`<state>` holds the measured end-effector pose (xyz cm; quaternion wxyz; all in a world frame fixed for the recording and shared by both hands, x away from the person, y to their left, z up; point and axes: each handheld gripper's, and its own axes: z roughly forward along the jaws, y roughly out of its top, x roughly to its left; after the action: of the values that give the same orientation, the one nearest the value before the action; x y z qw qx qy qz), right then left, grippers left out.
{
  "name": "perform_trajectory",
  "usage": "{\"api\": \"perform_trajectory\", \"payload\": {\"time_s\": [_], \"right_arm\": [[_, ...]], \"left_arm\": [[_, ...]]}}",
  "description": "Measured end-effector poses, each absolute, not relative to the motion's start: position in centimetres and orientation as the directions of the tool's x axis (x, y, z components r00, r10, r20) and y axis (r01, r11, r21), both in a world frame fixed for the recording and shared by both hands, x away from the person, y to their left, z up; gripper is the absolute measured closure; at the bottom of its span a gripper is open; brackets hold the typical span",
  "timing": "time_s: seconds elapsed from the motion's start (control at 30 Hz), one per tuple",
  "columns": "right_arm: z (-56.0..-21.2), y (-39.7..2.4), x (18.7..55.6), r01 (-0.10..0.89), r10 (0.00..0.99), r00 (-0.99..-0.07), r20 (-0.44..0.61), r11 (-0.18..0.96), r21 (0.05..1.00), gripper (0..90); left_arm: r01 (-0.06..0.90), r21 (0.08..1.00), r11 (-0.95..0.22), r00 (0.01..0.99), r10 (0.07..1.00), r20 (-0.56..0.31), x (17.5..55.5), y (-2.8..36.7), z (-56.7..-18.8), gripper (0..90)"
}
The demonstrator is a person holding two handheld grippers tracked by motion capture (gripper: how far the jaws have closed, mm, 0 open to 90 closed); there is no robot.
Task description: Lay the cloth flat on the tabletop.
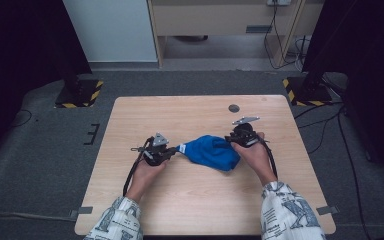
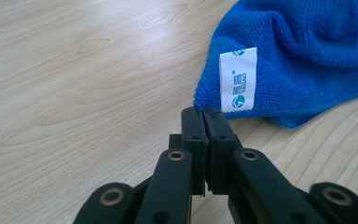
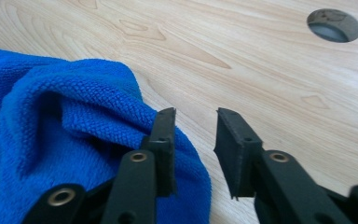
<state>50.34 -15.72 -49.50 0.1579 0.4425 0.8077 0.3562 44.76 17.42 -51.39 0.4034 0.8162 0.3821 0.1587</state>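
1. Nearest, two patterned sleeves (image 1: 120, 220) come in over the counter (image 1: 190, 200).
2. Left claw (image 1: 172, 151) has its jaws pressed together on the corner of the blue cloth (image 1: 212, 151), just beside the white label (image 2: 237, 79).
3. Right claw (image 1: 232, 139) stands partly open, one jaw against the cloth's rumpled edge, nothing clamped between.
4. Cloth lies bunched mid-counter between both claws.
5. Farther off, a round hole (image 1: 234, 108) sits in the counter.

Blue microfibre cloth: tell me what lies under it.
The crumpled blue microfibre cloth rests on the light wooden table. Bare wood shows all around it; whatever its bunched folds cover cannot be seen.
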Motion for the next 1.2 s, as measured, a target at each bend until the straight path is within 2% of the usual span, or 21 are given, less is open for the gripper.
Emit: {"api": "perform_trajectory", "payload": {"time_s": [0.23,0.37,0.6,0.7,0.77,0.83,1.07,1.2], "right_arm": [[-50.1,-14.9,50.0,0.598,0.807,-0.587,0.066,0.377,0.707,61.4],[-50.5,-14.6,50.0,0.595,0.792,-0.607,0.064,0.398,0.698,54.4],[-50.8,-13.8,50.0,0.572,0.768,-0.637,0.074,0.405,0.713,47.3],[-51.0,-13.7,50.2,0.575,0.769,-0.635,0.073,0.407,0.710,47.3],[-51.3,-13.6,50.2,0.578,0.764,-0.639,0.086,0.404,0.709,56.5],[-51.3,-13.6,50.2,0.576,0.761,-0.643,0.087,0.405,0.710,59.4],[-51.3,-13.6,50.0,0.557,0.745,-0.660,0.096,0.400,0.728,84.1],[-50.8,-14.3,49.7,0.558,0.747,-0.655,0.111,0.379,0.738,87.9]], "left_arm": [[0.502,0.781,-0.372,0.650,0.758,-0.058,44.9,17.5,-51.4,87.9],[0.501,0.782,-0.372,0.654,0.754,-0.060,44.8,17.3,-51.3,87.9],[0.500,0.785,-0.367,0.652,0.756,-0.061,44.9,17.4,-51.2,87.9],[0.496,0.789,-0.363,0.652,0.755,-0.062,44.8,17.4,-51.1,87.9],[0.495,0.791,-0.359,0.651,0.756,-0.064,44.8,17.4,-51.0,87.9],[0.495,0.791,-0.359,0.651,0.756,-0.064,44.8,17.5,-51.0,88.0],[0.492,0.793,-0.358,0.651,0.756,-0.063,44.9,17.5,-50.9,88.0],[0.490,0.801,-0.344,0.651,0.755,-0.073,44.9,17.4,-50.6,88.0]]}}
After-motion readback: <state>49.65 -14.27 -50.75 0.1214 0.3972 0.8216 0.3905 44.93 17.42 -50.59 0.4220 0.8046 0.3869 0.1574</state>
